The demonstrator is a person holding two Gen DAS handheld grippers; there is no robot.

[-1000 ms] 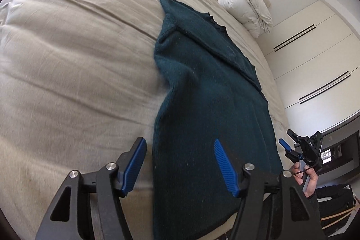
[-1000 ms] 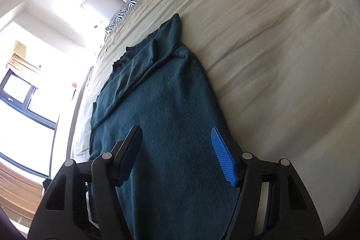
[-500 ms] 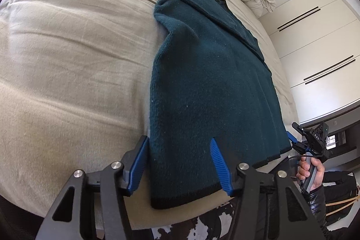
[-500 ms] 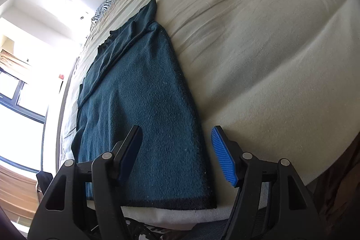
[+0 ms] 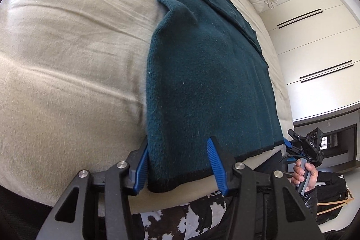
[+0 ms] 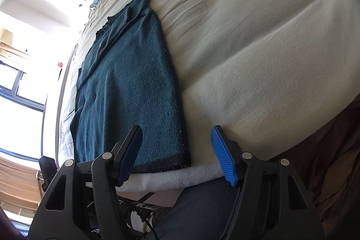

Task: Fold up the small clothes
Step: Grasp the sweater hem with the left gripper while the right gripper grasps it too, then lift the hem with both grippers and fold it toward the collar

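Daylight pours in from the window [image 6: 13,91] on the left, blown out to white glare there. The bed cover [image 6: 258,42] is bright and softly shadowed in its creases. Both fisheye views bend hard at dark corners; focus stays sharp.

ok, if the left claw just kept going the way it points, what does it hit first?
Most likely the near hem corner of the dark teal garment, which already sits between the open left claw pads, then the bed beneath. Depth is hard to judge.
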